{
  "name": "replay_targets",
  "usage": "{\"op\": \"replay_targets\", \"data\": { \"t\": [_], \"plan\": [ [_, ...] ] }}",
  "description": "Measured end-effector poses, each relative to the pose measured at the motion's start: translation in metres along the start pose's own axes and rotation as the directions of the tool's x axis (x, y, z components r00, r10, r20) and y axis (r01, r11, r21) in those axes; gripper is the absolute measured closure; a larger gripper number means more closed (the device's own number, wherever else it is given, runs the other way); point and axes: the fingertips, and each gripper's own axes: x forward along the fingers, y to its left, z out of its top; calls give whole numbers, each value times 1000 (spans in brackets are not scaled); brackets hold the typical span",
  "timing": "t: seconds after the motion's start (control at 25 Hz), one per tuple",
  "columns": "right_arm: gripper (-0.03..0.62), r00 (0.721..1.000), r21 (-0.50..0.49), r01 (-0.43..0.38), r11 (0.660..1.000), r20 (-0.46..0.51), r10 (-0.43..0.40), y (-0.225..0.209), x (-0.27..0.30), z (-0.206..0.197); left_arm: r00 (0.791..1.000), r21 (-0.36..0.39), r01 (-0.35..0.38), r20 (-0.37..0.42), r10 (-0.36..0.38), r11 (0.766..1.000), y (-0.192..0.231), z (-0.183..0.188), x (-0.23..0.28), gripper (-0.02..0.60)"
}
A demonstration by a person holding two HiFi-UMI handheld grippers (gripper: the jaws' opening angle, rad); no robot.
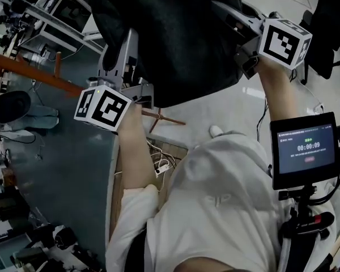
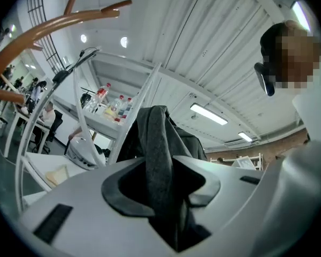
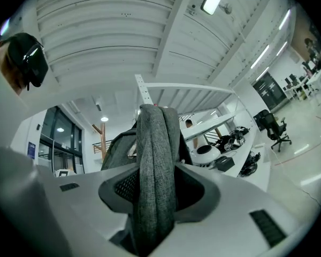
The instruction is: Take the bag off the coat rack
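Observation:
The dark grey bag (image 1: 170, 38) hangs high between my two grippers, close under the head camera. My left gripper (image 1: 127, 47) reaches up to the bag's left side. In the left gripper view it (image 2: 160, 189) is shut on a grey fabric strap (image 2: 158, 154) of the bag. My right gripper (image 1: 231, 15) comes in from the right, and in its own view it (image 3: 158, 189) is shut on another grey strap (image 3: 156, 165). The brown coat rack (image 1: 37, 72) stands below and to the left. Its curved arms (image 2: 53, 28) show apart from the strap.
A small screen on a mount (image 1: 305, 149) sits at the person's right side. A grey table (image 1: 62, 169) and loose cables (image 1: 161, 164) lie below. A white shelf frame (image 2: 115, 108) stands behind the bag, and an office chair (image 3: 275, 127) is far right.

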Motion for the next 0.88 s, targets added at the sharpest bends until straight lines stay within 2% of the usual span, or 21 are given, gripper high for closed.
{"op": "replay_targets", "data": {
  "t": [0.36, 0.52, 0.88],
  "plan": [
    [430, 986, 79, 164, 983, -37, -162, -46, -66, -40, 988, -96, 63, -133, -75, 993, -25, -73, 23, 443],
    [430, 972, 78, 229, 970, -69, -224, -64, -87, -60, 979, -153, 75, -177, -102, 985, -28, -111, 28, 443],
    [430, 952, 110, 299, 948, -99, -289, -76, -123, -102, 959, -199, 74, -253, -124, 977, -40, -158, 20, 443]
  ]
}}
